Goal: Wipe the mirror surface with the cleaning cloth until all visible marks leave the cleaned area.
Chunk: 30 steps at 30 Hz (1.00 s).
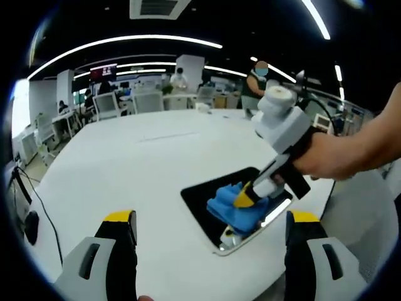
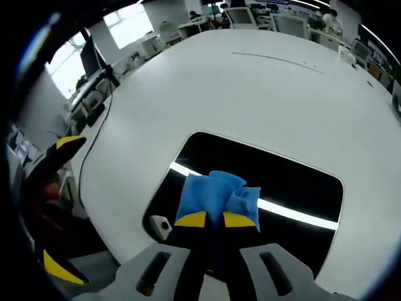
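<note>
A rectangular mirror [image 1: 203,195] [image 2: 282,179] lies flat on the white table [image 1: 138,163] [image 2: 250,88], reflecting the dark ceiling and a light strip. A bunched blue cleaning cloth [image 1: 233,207] [image 2: 216,194] rests on its surface. My right gripper [image 2: 214,219] [image 1: 244,199] is shut on the cloth and presses it onto the mirror; a hand holds that gripper in the left gripper view. My left gripper [image 1: 210,219] hovers open above the table's near side, short of the mirror, with nothing between its yellow-tipped fingers [image 1: 119,217]. In the right gripper view the left gripper's fingers [image 2: 62,150] show at the left edge.
The table's curved edge runs close to the mirror's near side [image 2: 106,251]. A black cable [image 1: 37,200] hangs off the table's left side. Office desks, chairs [image 1: 106,103] and people [image 1: 257,84] stand far behind the table.
</note>
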Tool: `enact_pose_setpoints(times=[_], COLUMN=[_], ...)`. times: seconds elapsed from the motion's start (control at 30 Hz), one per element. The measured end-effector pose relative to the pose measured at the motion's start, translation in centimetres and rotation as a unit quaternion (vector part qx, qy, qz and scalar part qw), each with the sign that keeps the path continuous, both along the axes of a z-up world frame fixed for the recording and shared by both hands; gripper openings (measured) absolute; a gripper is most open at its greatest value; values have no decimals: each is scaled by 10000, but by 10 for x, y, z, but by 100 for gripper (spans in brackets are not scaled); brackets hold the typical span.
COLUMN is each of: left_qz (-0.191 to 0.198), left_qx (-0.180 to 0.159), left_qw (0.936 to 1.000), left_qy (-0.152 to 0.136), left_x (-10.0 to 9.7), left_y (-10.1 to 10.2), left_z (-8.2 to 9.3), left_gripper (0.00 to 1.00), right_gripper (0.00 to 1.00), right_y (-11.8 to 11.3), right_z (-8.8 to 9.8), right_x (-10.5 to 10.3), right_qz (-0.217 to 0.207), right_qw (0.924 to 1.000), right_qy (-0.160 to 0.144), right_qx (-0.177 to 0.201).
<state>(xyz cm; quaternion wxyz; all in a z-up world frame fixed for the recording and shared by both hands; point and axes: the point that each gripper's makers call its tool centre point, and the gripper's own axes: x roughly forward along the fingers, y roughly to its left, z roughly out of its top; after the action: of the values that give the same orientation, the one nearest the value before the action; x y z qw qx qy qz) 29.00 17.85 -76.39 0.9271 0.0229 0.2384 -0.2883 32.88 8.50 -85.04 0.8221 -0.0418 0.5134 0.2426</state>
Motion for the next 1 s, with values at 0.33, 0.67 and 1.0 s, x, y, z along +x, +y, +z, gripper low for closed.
enact_pose_setpoints(times=[0.33,0.67,1.0], left_qz=[-4,28,47], left_qx=[-25,-37,-41], left_qw=[10000,10000,10000], left_qy=[-18,-27,-72], left_x=[-1,0,6], left_y=[-2,0,0], left_z=[1,0,4], left_gripper=[99,99,99], right_gripper=[2,2,2], right_y=[0,2,4], right_z=[0,0,0], right_x=[-18,-32,-39], right_qz=[38,121,148], right_qw=[10000,9999,9997], right_qy=[28,46,101], right_qx=[49,73,181])
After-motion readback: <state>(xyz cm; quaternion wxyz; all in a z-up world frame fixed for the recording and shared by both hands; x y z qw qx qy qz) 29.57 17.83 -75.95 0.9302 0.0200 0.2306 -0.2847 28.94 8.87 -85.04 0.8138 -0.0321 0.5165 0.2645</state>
